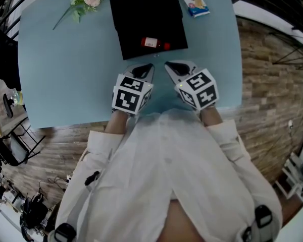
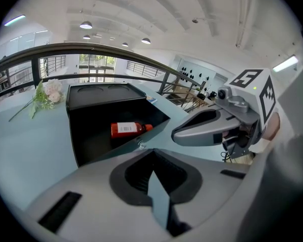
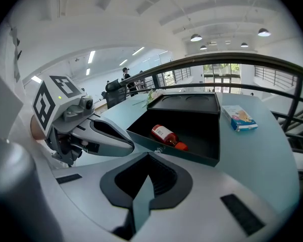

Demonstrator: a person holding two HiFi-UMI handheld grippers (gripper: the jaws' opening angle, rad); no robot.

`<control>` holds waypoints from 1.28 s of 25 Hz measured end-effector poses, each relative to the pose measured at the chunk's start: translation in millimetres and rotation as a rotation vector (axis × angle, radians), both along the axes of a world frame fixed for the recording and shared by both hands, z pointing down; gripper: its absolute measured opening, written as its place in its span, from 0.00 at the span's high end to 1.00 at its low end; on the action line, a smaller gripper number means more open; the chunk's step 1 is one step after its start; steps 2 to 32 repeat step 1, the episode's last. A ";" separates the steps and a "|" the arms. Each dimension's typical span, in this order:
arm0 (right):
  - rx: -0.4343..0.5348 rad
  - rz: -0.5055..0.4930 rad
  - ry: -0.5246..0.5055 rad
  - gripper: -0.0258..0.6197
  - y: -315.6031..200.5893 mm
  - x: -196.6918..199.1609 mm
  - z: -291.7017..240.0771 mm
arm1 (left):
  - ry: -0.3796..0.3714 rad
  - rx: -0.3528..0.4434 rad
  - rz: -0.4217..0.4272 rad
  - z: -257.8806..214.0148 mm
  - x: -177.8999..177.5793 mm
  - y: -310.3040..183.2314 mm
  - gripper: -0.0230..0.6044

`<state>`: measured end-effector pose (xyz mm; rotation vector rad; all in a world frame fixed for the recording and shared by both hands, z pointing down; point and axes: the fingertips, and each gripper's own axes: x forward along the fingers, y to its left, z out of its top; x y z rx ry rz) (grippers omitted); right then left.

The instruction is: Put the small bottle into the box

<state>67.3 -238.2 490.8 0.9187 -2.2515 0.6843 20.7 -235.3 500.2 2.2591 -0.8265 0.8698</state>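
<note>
I see the pale blue bench [image 1: 55, 84] carrying an open black rectangular box [image 1: 146, 14] towards its far edge. My left gripper [image 1: 144, 70] and right gripper [image 1: 175, 69] hang over the near edge, just short of the box, each with its fingers pressed together on nothing. The small red bottle with a white label [image 1: 155, 43] lies on its side inside the box, by its front wall. I judge the placing done, with perhaps only the lid left to close.

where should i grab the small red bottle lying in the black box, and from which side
Probably its white-labelled middle, from straight above. The small red bottle lies on its side in the open black box, whose walls block a sideways approach; jaws set across the round body span its narrow width.
</note>
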 end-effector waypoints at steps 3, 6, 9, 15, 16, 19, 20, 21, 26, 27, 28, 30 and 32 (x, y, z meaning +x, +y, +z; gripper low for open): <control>-0.002 -0.004 0.000 0.96 -0.2 -0.5 0.0 | -0.002 -0.001 0.001 0.1 -0.3 0.3 0.96; -0.002 -0.004 0.000 0.96 -0.2 -0.5 0.0 | -0.002 -0.001 0.001 0.1 -0.3 0.3 0.96; -0.002 -0.004 0.000 0.96 -0.2 -0.5 0.0 | -0.002 -0.001 0.001 0.1 -0.3 0.3 0.96; -0.002 -0.004 0.000 0.96 -0.2 -0.5 0.0 | -0.002 -0.001 0.001 0.1 -0.3 0.3 0.96; -0.002 -0.004 0.000 0.96 -0.2 -0.5 0.0 | -0.002 -0.001 0.001 0.1 -0.3 0.3 0.96; -0.002 -0.004 0.000 0.96 -0.2 -0.5 0.0 | -0.002 -0.001 0.001 0.1 -0.3 0.3 0.96; -0.002 -0.004 0.000 0.96 -0.2 -0.5 0.0 | -0.002 -0.001 0.001 0.1 -0.3 0.3 0.96; -0.002 -0.004 0.000 0.96 -0.2 -0.5 0.0 | -0.002 -0.001 0.001 0.1 -0.3 0.3 0.96; -0.002 -0.004 0.000 0.96 -0.2 -0.5 0.0 | -0.002 -0.001 0.001 0.1 -0.3 0.3 0.96; -0.002 -0.004 0.000 0.96 -0.2 -0.5 0.0 | -0.002 -0.001 0.001 0.1 -0.3 0.3 0.96; -0.002 -0.004 0.000 0.96 -0.2 -0.5 0.0 | -0.002 -0.001 0.001 0.1 -0.3 0.3 0.96; -0.002 -0.004 0.000 0.96 -0.2 -0.5 0.0 | -0.002 -0.001 0.001 0.1 -0.3 0.3 0.96; -0.002 -0.004 0.000 0.96 -0.2 -0.5 0.0 | -0.002 -0.001 0.001 0.1 -0.3 0.3 0.96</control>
